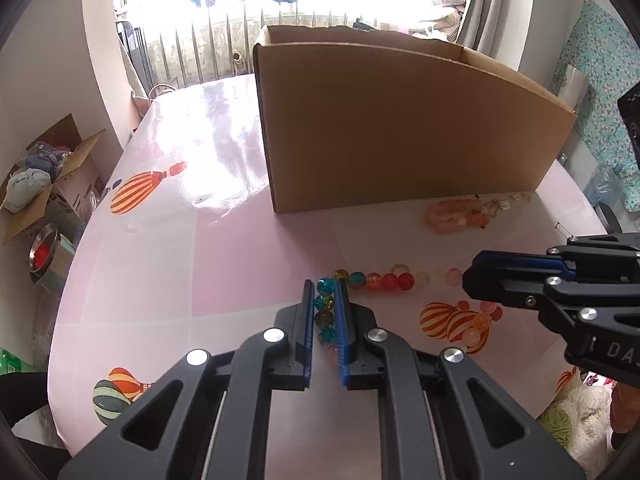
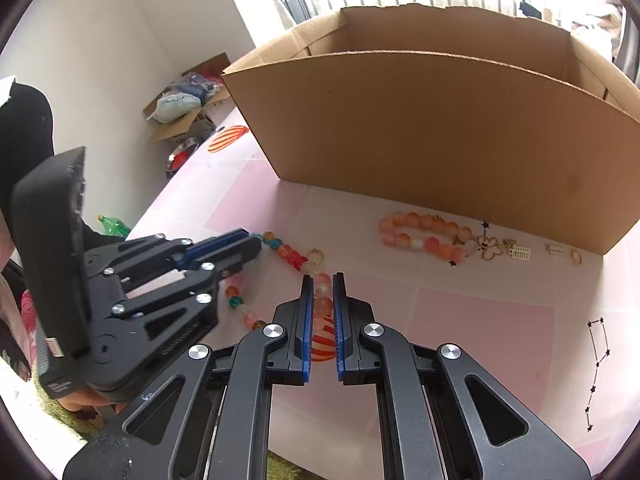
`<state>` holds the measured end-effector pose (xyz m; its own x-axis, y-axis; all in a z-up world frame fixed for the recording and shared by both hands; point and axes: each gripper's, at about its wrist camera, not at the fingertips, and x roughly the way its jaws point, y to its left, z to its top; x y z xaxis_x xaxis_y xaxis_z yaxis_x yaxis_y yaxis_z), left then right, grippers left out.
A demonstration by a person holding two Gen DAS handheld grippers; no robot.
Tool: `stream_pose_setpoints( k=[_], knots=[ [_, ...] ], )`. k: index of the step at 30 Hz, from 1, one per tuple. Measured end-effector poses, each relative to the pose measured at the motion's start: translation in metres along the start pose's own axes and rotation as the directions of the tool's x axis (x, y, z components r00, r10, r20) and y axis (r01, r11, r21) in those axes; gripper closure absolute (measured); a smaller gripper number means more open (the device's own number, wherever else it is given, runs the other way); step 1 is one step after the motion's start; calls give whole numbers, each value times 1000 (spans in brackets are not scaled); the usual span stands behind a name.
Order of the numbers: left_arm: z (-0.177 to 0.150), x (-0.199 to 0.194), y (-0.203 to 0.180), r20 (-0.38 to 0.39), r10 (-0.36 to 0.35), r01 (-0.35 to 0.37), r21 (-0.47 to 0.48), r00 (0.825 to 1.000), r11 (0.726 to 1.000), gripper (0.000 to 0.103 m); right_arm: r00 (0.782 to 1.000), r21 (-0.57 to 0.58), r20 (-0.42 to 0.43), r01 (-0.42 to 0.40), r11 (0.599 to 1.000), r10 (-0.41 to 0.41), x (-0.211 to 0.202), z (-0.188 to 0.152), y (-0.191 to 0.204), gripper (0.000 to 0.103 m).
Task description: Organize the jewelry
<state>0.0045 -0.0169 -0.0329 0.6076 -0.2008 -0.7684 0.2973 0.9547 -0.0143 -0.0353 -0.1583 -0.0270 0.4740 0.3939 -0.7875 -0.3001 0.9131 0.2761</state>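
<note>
Multicoloured bead string (image 1: pixel 384 280) between left gripper (image 1: pixel 326 288) and right gripper (image 2: pixel 322 280).

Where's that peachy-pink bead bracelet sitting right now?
The peach bracelet lies on the pink table just in front of the cardboard box, right of centre in the right wrist view, touching the small gold charms.

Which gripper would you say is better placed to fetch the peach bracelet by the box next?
Right gripper: the peach bracelet lies just ahead to its right; the left gripper sits farther off. Both grip the bead strand.
</note>
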Motion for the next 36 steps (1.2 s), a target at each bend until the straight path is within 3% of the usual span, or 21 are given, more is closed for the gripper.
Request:
stream_pose_setpoints(
  k=[5, 8, 10, 14, 19, 30, 33, 36],
  knots=[
    [0, -6, -7, 23, 6, -6, 13, 1000, 1000, 94, 1000, 1, -24, -4, 1000, 4, 4, -4, -6, 94],
    [1, -10, -8, 31, 1, -1, 3, 1000, 1000, 94, 999, -1, -30, -13, 1000, 13, 7, -8, -7, 90],
    [3, -14, -11, 43, 8, -9, 9, 999, 1000, 94, 999, -1, -32, -21, 1000, 21, 8, -9, -8, 81],
    [6, -22, -17, 61, 13, -14, 18, 998, 1000, 94, 998, 0, -24, -50, 999, 50, 7, -10, -11, 80],
    [8, -29, -25, 89, 25, -27, 29, 996, 999, 94, 1000, -69, -6, -10, 998, 10, 9, -9, -7, 79],
    [10, -43, -41, 142, 45, -48, 16, 989, 999, 93, 999, -183, 34, 44, 982, -38, 16, -7, -3, 84],
    [8, -42, -42, 143, 38, -40, 11, 989, 999, 93, 997, -196, 44, 74, 978, -67, 19, -6, -1, 95],
    [5, -41, -39, 141, 28, -28, 3, 990, 1000, 93, 997, -175, 44, 68, 982, -61, 21, -4, -4, 95]
  ],
)
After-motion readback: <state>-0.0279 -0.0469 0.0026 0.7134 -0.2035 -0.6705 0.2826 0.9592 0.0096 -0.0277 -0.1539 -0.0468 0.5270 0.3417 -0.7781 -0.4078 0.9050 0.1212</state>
